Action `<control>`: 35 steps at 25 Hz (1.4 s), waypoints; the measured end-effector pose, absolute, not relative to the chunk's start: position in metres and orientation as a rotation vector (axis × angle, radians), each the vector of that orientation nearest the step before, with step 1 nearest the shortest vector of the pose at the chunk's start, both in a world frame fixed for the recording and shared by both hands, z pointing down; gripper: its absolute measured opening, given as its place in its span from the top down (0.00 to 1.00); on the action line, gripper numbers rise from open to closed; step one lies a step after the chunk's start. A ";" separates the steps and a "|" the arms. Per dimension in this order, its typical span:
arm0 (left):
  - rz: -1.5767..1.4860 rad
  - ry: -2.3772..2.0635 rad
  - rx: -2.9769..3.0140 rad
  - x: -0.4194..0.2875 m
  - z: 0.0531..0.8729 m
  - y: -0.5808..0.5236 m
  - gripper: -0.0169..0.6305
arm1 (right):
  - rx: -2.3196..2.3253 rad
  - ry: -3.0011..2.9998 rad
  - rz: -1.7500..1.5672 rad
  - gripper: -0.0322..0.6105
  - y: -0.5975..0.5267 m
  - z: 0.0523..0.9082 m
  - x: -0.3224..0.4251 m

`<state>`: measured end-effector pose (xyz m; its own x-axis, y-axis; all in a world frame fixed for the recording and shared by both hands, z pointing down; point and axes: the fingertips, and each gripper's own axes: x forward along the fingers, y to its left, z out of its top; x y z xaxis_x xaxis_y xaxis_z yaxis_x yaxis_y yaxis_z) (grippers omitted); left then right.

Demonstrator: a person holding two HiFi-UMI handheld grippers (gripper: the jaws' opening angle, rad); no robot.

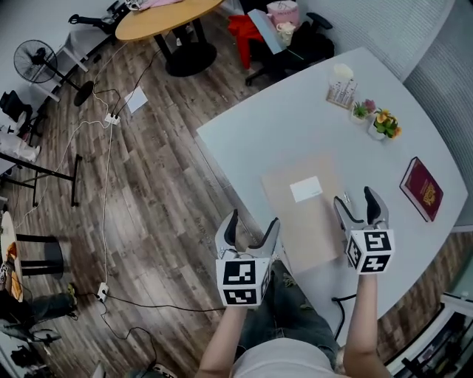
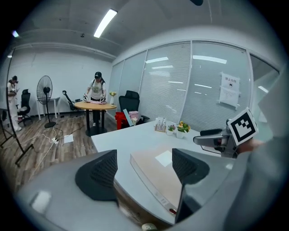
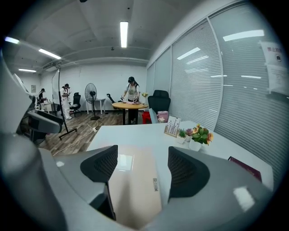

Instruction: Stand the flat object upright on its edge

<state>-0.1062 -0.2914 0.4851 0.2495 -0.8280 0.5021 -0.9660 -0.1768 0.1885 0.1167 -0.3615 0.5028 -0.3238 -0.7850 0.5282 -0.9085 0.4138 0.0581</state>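
A flat tan box [image 1: 307, 214] with a white label [image 1: 306, 189] lies flat on the white table [image 1: 295, 125], close to its near edge. My left gripper [image 1: 251, 227] hovers open at the box's left side, over the table's edge. Open too, my right gripper [image 1: 356, 201] is held just right of the box. In the left gripper view the box [image 2: 158, 173] shows between and beyond the open left gripper [image 2: 144, 169], with the right gripper [image 2: 221, 137] past it. In the right gripper view the box [image 3: 133, 180] lies below the open right gripper [image 3: 144, 169]. Neither gripper touches it.
A maroon book [image 1: 422, 188] lies at the table's right. Small potted plants [image 1: 384, 124] and a white card holder [image 1: 341, 88] stand at the far side. Beyond are a black chair [image 1: 295, 44], a round wooden table [image 1: 166, 18], a fan [image 1: 33, 63] and floor cables [image 1: 107, 221].
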 end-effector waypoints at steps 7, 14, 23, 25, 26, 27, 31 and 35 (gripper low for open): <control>0.334 -1.465 1.980 -0.074 0.529 -0.291 0.41 | 1.358 -2.159 0.425 0.38 -0.363 0.546 0.121; 0.356 -1.360 1.886 -0.042 0.574 -0.278 0.41 | 1.296 -2.120 0.492 0.38 -0.363 0.586 0.131; 0.383 -1.299 1.780 -0.030 0.613 -0.271 0.41 | 1.242 -2.103 0.592 0.37 -0.361 0.615 0.139; 0.380 -1.285 1.762 -0.028 0.617 -0.270 0.41 | 1.222 -2.116 0.645 0.37 -0.361 0.617 0.139; 0.377 -1.277 1.752 -0.027 0.620 -0.270 0.41 | 1.209 -2.122 0.678 0.37 -0.361 0.619 0.139; 0.376 -1.269 1.744 -0.026 0.622 -0.270 0.41 | 1.195 -2.128 0.715 0.37 -0.361 0.620 0.139; 0.362 -1.224 1.720 -0.021 0.630 -0.272 0.41 | 1.121 -2.136 0.878 0.37 -0.361 0.628 0.138; 0.326 -1.171 1.698 -0.018 0.634 -0.272 0.41 | 1.038 -2.135 0.988 0.37 -0.362 0.634 0.136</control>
